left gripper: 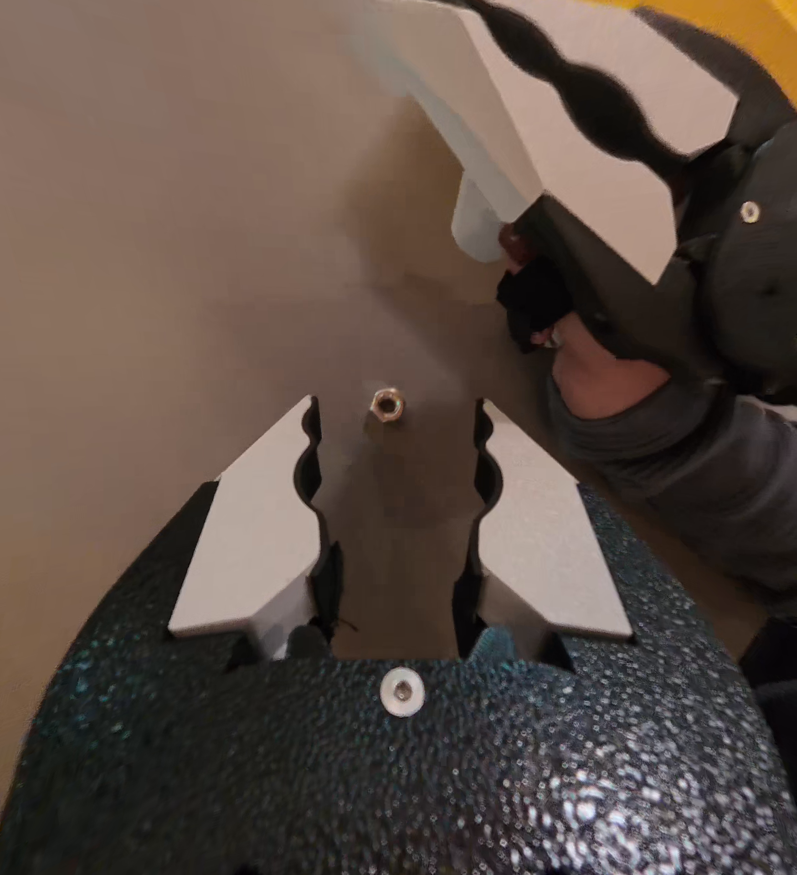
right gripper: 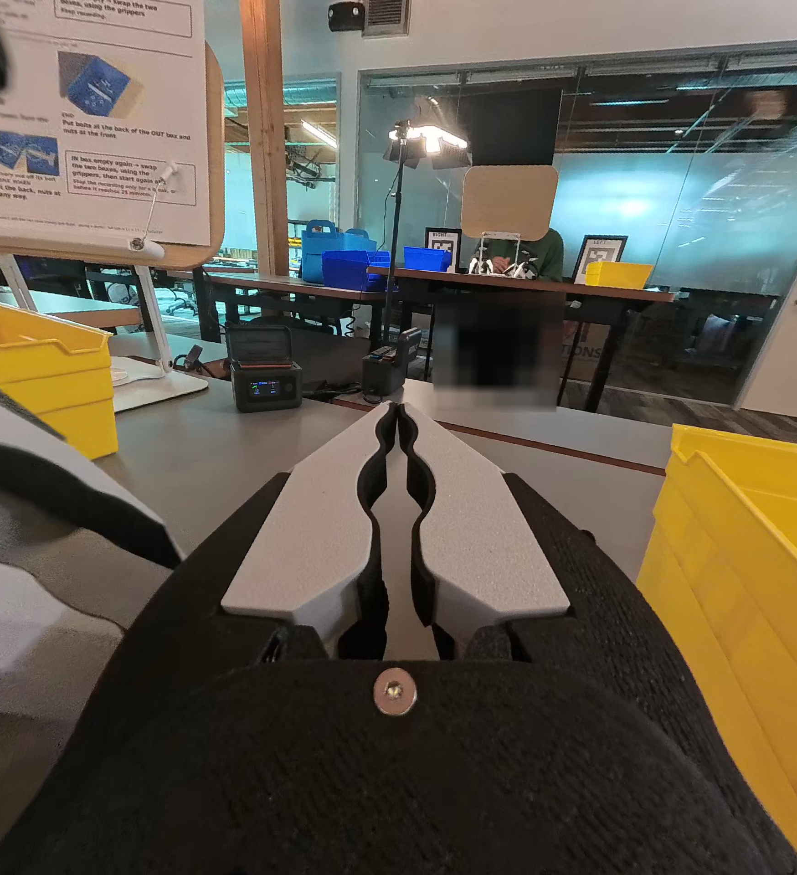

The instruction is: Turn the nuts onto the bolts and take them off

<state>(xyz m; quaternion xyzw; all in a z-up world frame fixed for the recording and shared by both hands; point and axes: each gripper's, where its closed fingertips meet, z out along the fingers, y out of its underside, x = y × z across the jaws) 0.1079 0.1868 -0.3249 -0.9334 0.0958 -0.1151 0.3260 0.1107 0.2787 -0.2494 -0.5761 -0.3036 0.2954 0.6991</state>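
In the left wrist view a small silver hex nut (left gripper: pixel 387 407) lies flat on the grey-beige table (left gripper: pixel 150 236). My left gripper (left gripper: pixel 397 405) is open and hovers over it, and the nut shows in the gap between the two fingertips, untouched. My right gripper (right gripper: pixel 396 411) is shut, with nothing visible between its jaws. Its white fingers (left gripper: pixel 671 71) cross the top right of the left wrist view, held by a hand (left gripper: pixel 600 374) in a black fingerless glove. No bolt is in view.
Yellow bins stand left (right gripper: pixel 55 379) and right (right gripper: pixel 742 568) of the right gripper. Behind are an instruction sheet on a white stand (right gripper: pixel 103 118) and a black charger case (right gripper: pixel 264 374). Far off, a person sits at a table with blue bins (right gripper: pixel 349 265). The gap from one gripper's tips to the other's is roughly 12 cm. The small silver hex nut (left gripper: pixel 387 407) sits 4 cm or so from the ends of my left fingers.
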